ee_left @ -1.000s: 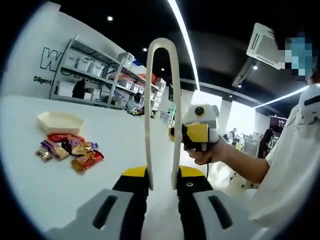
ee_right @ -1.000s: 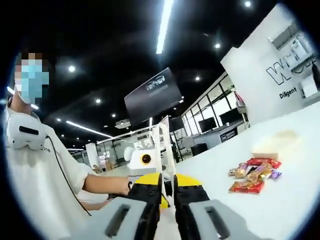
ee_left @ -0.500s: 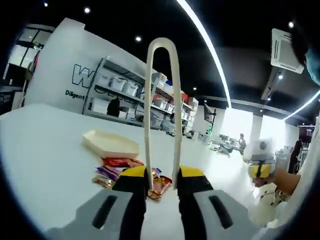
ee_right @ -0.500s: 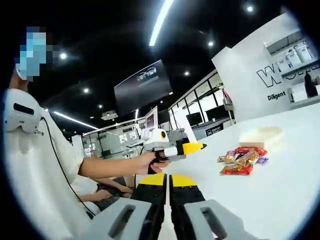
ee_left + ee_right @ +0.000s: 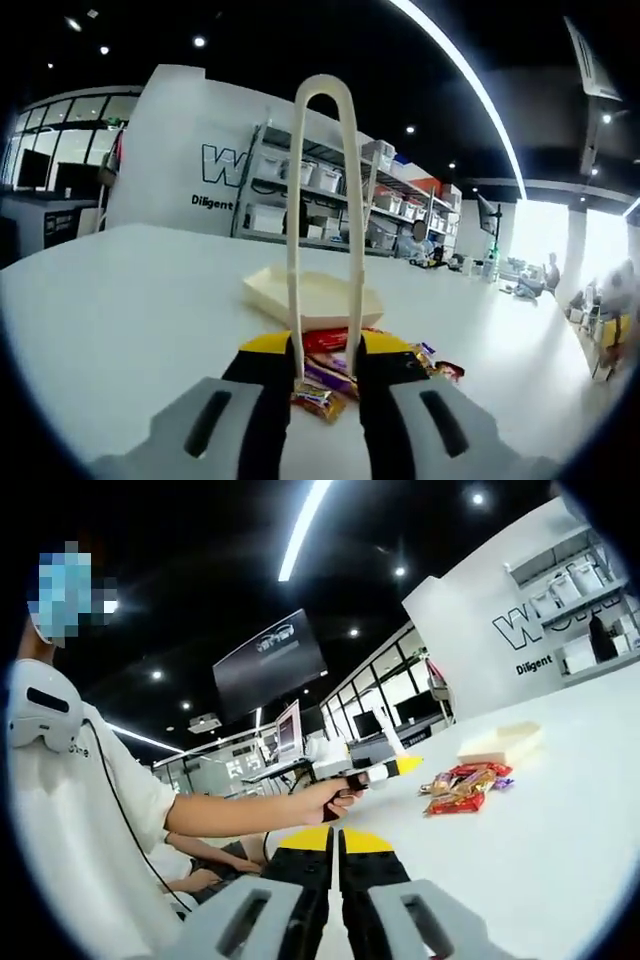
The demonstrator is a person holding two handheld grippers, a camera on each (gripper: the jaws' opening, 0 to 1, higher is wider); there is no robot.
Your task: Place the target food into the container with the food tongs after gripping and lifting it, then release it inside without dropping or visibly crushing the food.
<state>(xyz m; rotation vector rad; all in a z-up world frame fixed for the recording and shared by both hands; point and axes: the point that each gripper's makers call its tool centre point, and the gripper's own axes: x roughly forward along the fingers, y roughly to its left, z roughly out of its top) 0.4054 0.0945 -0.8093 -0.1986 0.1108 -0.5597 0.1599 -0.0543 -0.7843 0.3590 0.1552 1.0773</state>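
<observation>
- Wrapped snacks (image 5: 340,375): we see a small pile lying on the white bench (image 5: 120,320), just before the left claw; in the right gripper view the pile (image 5: 460,785) lies well ahead.
- Container (image 5: 315,298): a shallow cream tray, just beyond the pile; we also see it (image 5: 500,743) past the snacks in the right gripper view.
- Food tongs (image 5: 325,220): a cream loop standing upright, its two legs clamped between the jaws of the left claw (image 5: 325,375).
- Right claw (image 5: 335,855): jaws pressed together, gripping nothing.
- A hand (image 5: 335,798) carries the left claw above the bench edge.
- Shelving (image 5: 330,195) with bins lines the far wall.
</observation>
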